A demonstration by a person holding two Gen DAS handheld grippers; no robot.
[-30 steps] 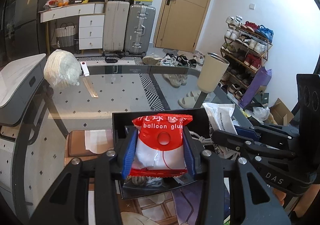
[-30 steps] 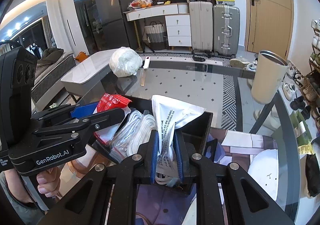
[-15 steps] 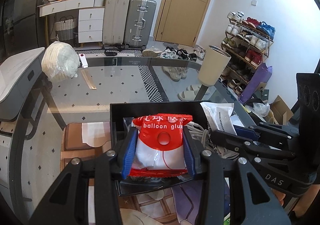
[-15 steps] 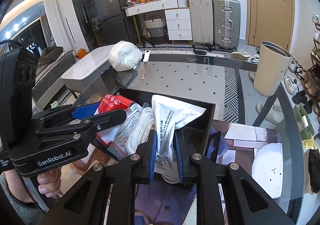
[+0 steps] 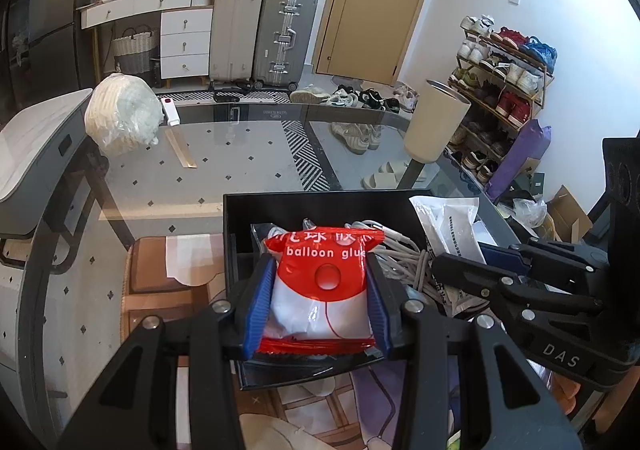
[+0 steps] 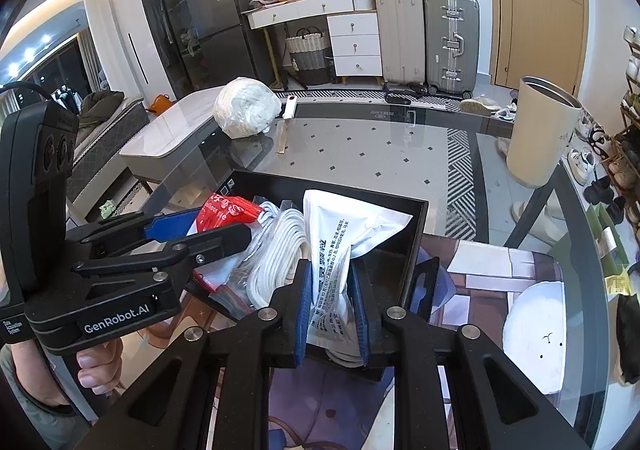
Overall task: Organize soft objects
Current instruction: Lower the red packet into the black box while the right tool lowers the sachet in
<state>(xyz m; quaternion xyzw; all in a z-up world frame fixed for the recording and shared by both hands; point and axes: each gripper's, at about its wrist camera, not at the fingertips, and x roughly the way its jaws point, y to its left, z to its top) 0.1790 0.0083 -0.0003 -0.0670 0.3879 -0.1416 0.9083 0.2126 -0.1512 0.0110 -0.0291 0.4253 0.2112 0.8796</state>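
The left gripper [image 5: 318, 304] is partly open, its blue pads pressed on both sides of a red and white packet [image 5: 322, 288] printed "balloon glue". It holds the packet upright over the near left part of a black tray [image 5: 280, 206] that sits on a glass table [image 5: 240, 154]. The right gripper [image 6: 331, 308] is almost closed, pinching a white pouch [image 6: 340, 234] with grey print, whose crumpled top fans out above the pads. It holds the pouch over the near right part of the same tray. Between the two packets, bags of coiled white cord [image 6: 280, 250] lie in the tray. A hand [image 6: 100, 366] grips the left tool's handle at the near left.

At the far left of the table sits a white bag [image 5: 124, 118], with a small white and red stick [image 5: 170, 110] and a ruler [image 5: 180, 148] just beside it. A cream bin [image 5: 434, 126] stands at the far right.

Compared with a second ago, both grips are the same and neither packet has slipped. In the left view the tray and table now sit a little lower in frame, showing more of the far room. The right jaws have eased apart only by a hair, with the pouch still clamped.
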